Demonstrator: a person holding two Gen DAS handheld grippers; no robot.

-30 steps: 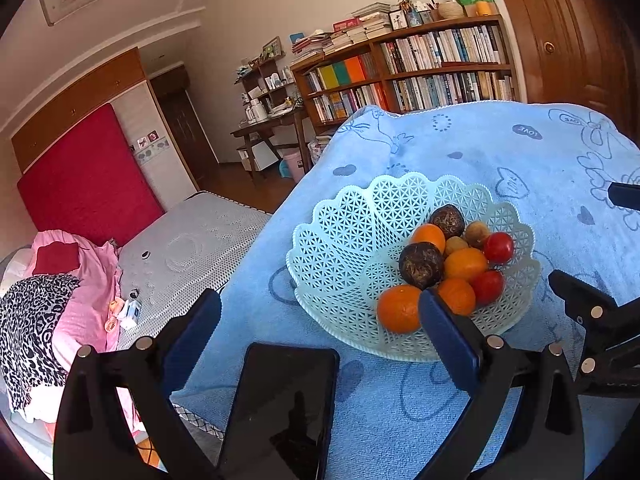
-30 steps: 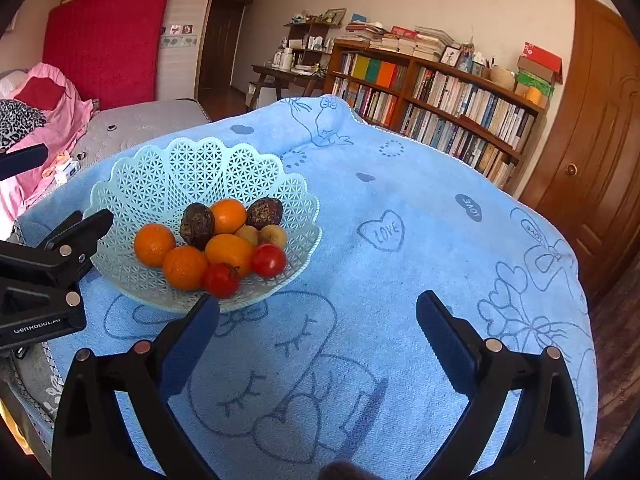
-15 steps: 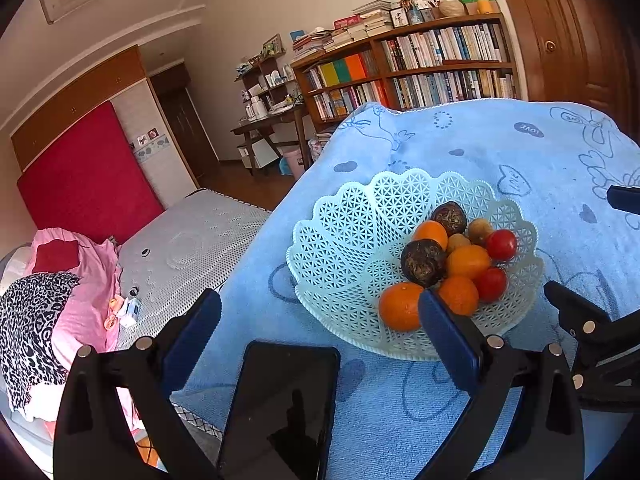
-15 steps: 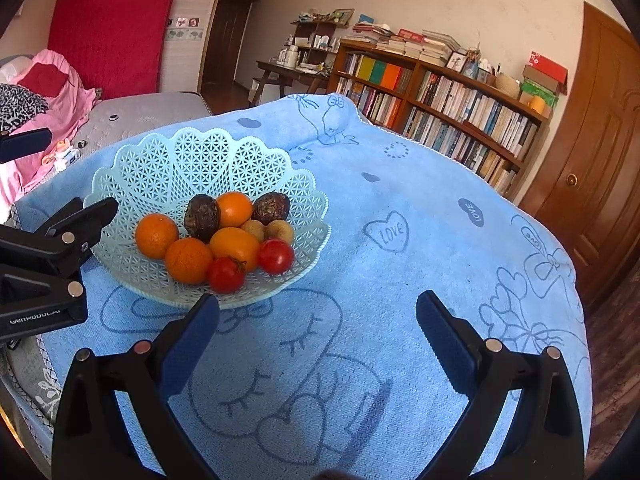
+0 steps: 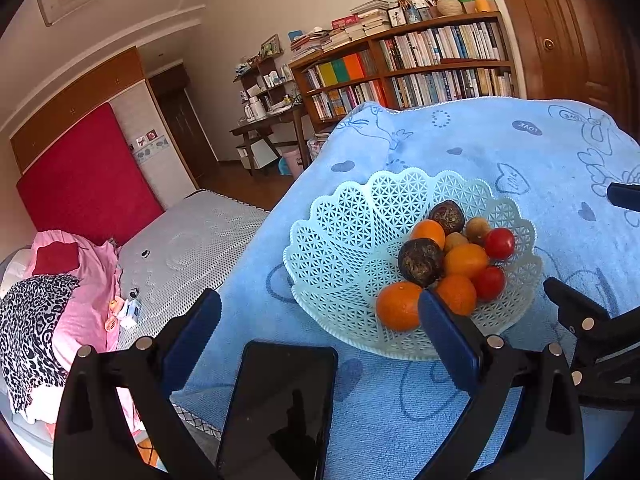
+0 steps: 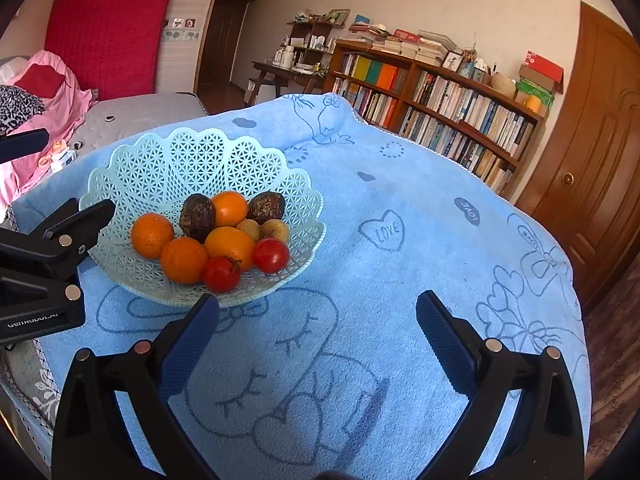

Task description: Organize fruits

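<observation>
Pale mint lattice plastic forms the scalloped basket (image 6: 208,160) on my blue towel (image 6: 400,280), and all the fruit sits in its near right half. I count four oranges (image 6: 152,235), two red tomatoes (image 6: 271,255), two dark wrinkled fruits (image 6: 197,216) and two small tan ones (image 6: 275,230). My left gripper (image 5: 320,328) is spread wide and empty at the basket's near rim. My right gripper (image 6: 318,326) is likewise spread, over bare towel.

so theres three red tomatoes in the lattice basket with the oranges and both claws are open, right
Not three: the right wrist view shows two red tomatoes in the lattice basket with the oranges. The left claw and right claw are open.
</observation>
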